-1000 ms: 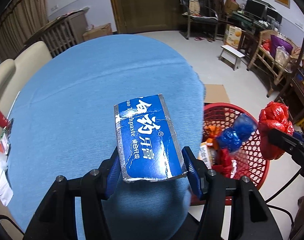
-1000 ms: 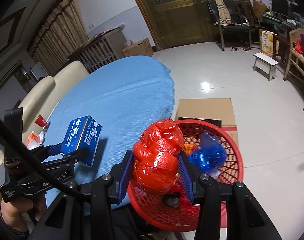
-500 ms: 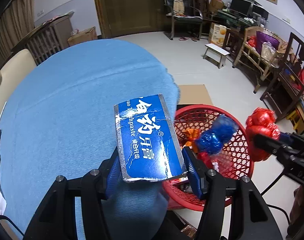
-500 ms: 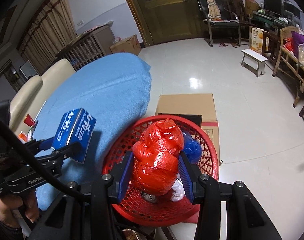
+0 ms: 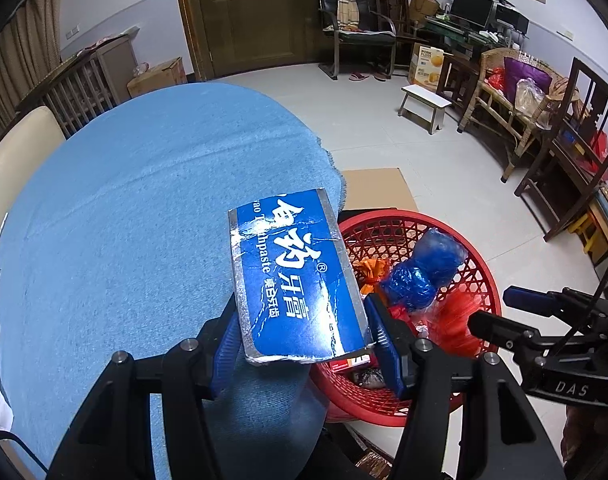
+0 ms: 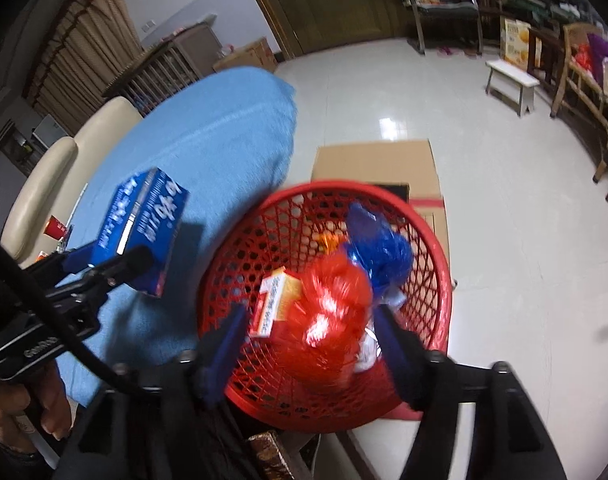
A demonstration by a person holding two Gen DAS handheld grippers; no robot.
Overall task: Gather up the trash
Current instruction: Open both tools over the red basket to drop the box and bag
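— Our left claw (image 5: 304,344) grips the toothpaste box (image 5: 296,276) at the worktop (image 5: 124,220) edge.
— Our right claw (image 6: 310,344) is opening (pads clear); red bag (image 6: 328,320) sits in the basket (image 6: 444,280).

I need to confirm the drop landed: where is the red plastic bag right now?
In the right wrist view the red plastic bag sits blurred inside the red basket, between the opening right gripper fingers, beside the blue bag.

Right gripper (image 6: 308,344) jaws opening; red bag (image 6: 328,312), free of them, over red basket (image 6: 440,264).
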